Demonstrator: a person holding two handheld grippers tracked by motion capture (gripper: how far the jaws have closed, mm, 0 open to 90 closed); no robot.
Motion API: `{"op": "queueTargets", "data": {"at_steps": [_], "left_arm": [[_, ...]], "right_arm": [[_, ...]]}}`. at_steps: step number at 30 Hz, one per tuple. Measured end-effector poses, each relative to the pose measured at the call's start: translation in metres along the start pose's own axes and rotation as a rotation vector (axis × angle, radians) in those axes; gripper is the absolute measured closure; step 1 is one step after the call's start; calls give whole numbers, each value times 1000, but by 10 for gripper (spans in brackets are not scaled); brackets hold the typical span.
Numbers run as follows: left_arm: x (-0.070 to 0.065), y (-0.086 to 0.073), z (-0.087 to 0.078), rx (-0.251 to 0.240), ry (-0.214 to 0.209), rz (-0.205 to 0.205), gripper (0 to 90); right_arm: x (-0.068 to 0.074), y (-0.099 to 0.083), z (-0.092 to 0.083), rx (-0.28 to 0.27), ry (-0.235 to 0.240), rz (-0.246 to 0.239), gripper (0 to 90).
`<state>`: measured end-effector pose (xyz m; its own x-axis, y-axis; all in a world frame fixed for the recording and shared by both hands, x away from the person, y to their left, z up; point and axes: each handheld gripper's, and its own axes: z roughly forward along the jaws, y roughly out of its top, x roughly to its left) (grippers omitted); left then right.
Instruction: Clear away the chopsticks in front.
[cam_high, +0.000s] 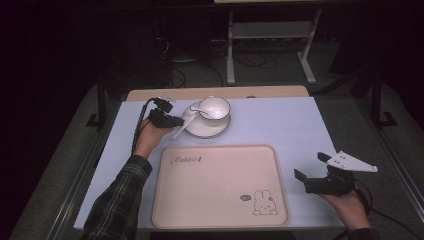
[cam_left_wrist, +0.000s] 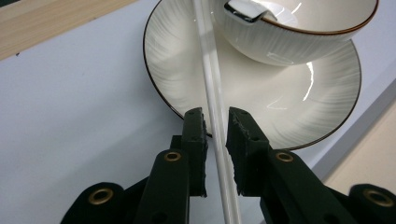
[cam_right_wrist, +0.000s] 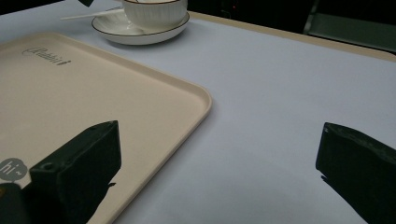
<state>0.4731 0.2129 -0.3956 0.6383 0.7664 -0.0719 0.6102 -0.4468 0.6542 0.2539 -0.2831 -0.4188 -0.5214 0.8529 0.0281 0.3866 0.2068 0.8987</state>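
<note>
Nearby — tray (cam_high: 215, 185), bowl (cam_high: 215, 107) on saucer (cam_high: 197, 130)

We see a pale blue table (cam_high: 280, 125) carrying a beige tray (cam_high: 220, 187) beside our right fingers (cam_high: 301, 176) and a saucer (cam_high: 197, 129) before our left fingers (cam_left_wrist: 194, 140).

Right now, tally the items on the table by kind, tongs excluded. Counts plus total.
Tray: 1
Saucer: 1
Bowl: 1
White sticks lying over the saucer rim, between the left tongs' jaws: 2, as far as the left gripper view shows
Spoon in the bowl: 1
Total: 6
</note>
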Motion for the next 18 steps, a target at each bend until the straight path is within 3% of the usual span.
{"op": "queueTargets", "data": {"at_steps": [8, 18], "left_arm": [[4, -7, 6, 11, -12, -25, 767], [1, -9, 7, 14, -25, -22, 766]], "right_arm": [[-1, -1, 0, 1, 1, 2, 0], [0, -1, 0, 3, -1, 1, 0]]}}
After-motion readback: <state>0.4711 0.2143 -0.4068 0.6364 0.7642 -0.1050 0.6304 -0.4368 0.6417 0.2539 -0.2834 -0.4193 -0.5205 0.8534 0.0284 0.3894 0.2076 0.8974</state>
